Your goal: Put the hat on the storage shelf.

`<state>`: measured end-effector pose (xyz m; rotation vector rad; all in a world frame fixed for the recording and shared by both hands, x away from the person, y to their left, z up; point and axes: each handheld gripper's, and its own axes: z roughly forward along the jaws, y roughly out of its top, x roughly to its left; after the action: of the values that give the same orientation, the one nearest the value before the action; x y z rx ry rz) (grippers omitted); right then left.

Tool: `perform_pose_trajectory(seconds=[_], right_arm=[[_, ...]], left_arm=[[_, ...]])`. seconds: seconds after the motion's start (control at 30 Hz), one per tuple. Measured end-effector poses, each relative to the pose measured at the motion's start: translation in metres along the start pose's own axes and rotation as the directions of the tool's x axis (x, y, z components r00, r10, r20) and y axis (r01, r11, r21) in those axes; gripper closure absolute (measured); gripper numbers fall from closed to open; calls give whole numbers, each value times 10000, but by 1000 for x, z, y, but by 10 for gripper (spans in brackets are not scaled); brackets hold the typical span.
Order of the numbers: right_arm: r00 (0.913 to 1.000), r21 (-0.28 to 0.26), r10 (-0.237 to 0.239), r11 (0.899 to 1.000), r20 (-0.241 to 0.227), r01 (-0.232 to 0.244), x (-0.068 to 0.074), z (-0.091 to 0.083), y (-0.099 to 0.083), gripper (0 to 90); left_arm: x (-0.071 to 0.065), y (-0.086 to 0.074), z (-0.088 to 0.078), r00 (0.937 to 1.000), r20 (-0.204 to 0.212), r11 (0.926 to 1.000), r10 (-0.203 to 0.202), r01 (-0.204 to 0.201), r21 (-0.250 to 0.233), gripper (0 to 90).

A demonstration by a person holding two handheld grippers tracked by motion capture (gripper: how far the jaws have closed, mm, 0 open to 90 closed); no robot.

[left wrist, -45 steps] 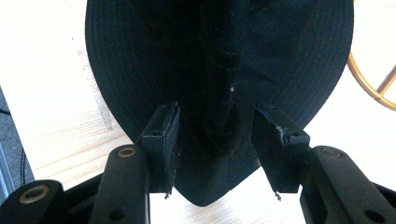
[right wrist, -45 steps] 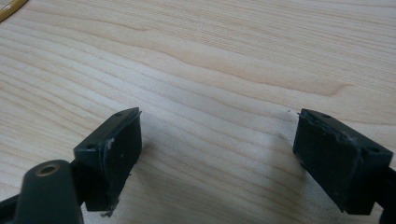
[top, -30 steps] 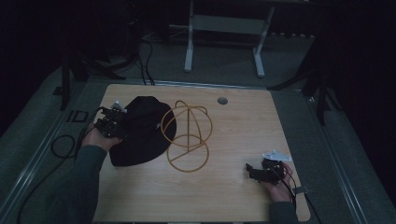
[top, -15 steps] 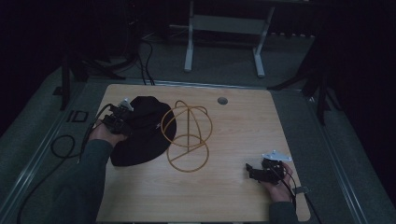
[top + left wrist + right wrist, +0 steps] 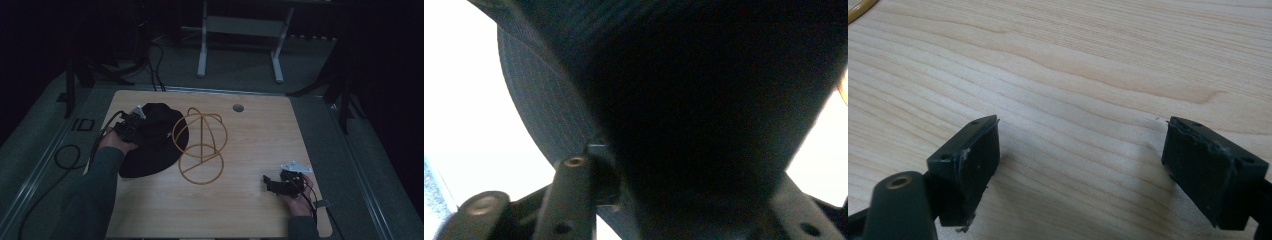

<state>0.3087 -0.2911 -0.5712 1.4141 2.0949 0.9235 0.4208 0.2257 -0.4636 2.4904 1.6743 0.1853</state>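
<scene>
A black brimmed hat [image 5: 155, 145] lies on the left of the wooden table [image 5: 260, 135], its brim touching a golden wire stand [image 5: 201, 137]. My left gripper [image 5: 141, 125] is at the hat's left side. Its jaws have just been closing, and the dark crown [image 5: 704, 100] fills the gap between them. The left pad [image 5: 599, 172] presses into the fabric. My right gripper [image 5: 272, 184] rests near the table's front right corner. Its jaws stand wide open over bare wood [image 5: 1083, 165], with nothing between them.
A round cable hole [image 5: 238, 107] sits near the table's far edge. A white desk frame [image 5: 202, 45] stands on the floor behind. Cables [image 5: 65, 155] loop on the floor at the left. A bit of the golden wire [image 5: 858, 12] shows in the right gripper view.
My left gripper has moved right, farther onto the hat's crown. The right gripper has stayed put.
</scene>
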Motion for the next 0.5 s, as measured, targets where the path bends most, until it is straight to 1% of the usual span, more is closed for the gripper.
perform_pose_trajectory(seconds=[0.03,0.1,0.13,0.17,0.2,0.23,0.27,0.33,0.37,0.4,0.43,0.5], right_arm=[[10000,-2,7,10000,0,-7,0,0,0,152],[10000,0,-1,10000,-2,1,0,0,0,152],[10000,0,-1,10000,-2,1,0,0,0,152],[10000,1,4,10000,-2,-4,0,0,0,152],[10000,1,4,10000,-2,-4,0,0,0,152],[10000,0,3,10000,-2,-3,0,0,0,151],[10000,-1,4,10000,-1,-4,0,0,0,151],[10000,1,-4,10000,-5,4,0,0,0,151],[10000,2,-2,10000,-6,2,0,0,0,151],[10000,2,-2,10000,-6,2,0,0,0,151],[10000,2,-3,10000,-6,3,0,0,0,151],[10000,0,-6,10000,-6,6,0,0,0,151]], left_arm=[[-2,2,0,9998,-109,9997,192,-191,154,656],[-4,3,1,9991,-197,9990,363,-357,280,723],[-5,4,1,9988,-215,9985,438,-430,346,723],[-5,5,2,9987,-153,9982,481,-475,378,778],[-5,5,2,9987,-153,9982,481,-475,378,802],[-4,5,2,9988,-57,9981,490,-488,385,802],[-4,5,1,9988,1,9981,480,-480,378,838],[-2,5,0,9989,114,9984,459,-463,327,866],[-1,4,-1,9989,231,9988,410,-416,257,876],[-1,4,-1,9989,231,9988,410,-416,257,877],[0,4,-2,9987,331,9989,395,-402,227,877],[0,3,-4,9985,363,9990,402,-409,201,879]])
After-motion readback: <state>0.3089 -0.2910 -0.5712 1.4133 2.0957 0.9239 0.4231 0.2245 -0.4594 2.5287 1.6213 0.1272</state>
